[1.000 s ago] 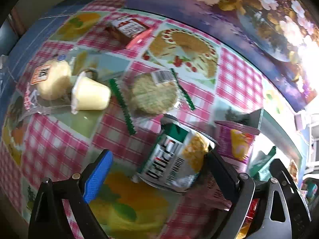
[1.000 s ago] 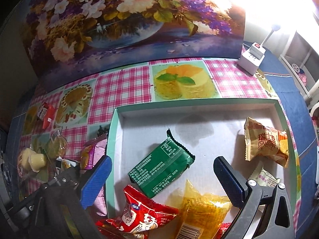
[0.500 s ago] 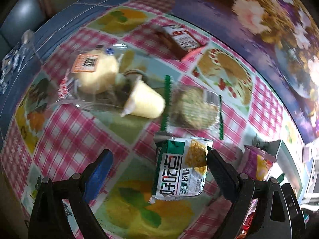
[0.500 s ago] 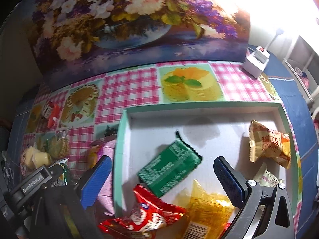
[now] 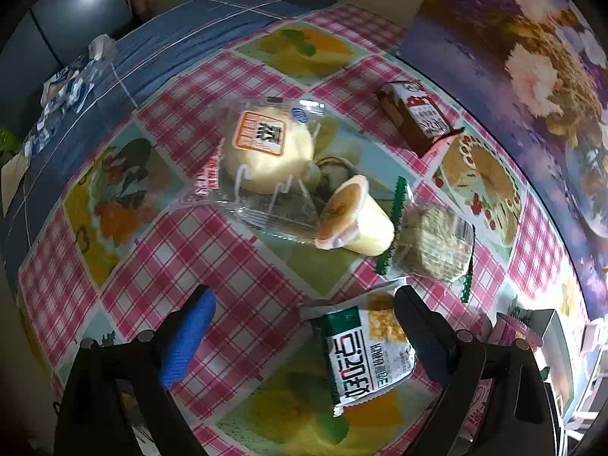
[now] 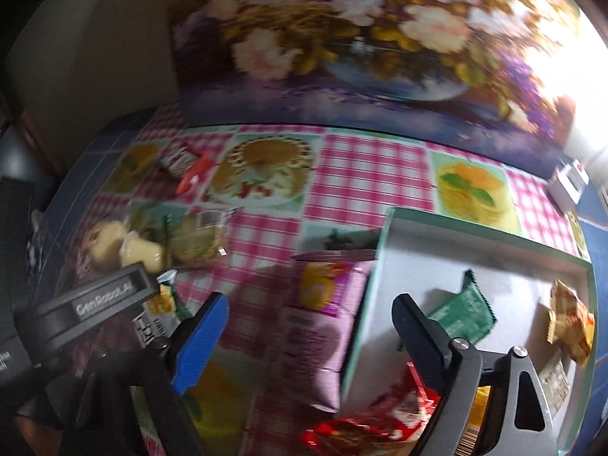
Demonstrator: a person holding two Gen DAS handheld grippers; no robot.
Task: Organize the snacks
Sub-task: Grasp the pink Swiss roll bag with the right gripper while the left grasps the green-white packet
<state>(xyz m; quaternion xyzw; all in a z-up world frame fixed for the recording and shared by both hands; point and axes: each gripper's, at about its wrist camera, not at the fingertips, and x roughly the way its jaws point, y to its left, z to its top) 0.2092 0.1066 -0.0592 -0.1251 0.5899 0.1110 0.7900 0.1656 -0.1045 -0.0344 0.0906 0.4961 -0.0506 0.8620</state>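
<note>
Here, five loose snacks (image 5: 364, 345), one box (image 6: 364, 285)

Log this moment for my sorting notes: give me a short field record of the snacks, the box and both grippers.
surface: checked tablecloth
box: teal-rimmed box, holding a green packet and an orange packet
outside box: bun in clear wrap, pudding cup on its side, purple packet against the box wall
left gripper: open, empty
right gripper: closing, nothing gripped

dim fisheye views, motion blur, white glare upper right, dark corners
</note>
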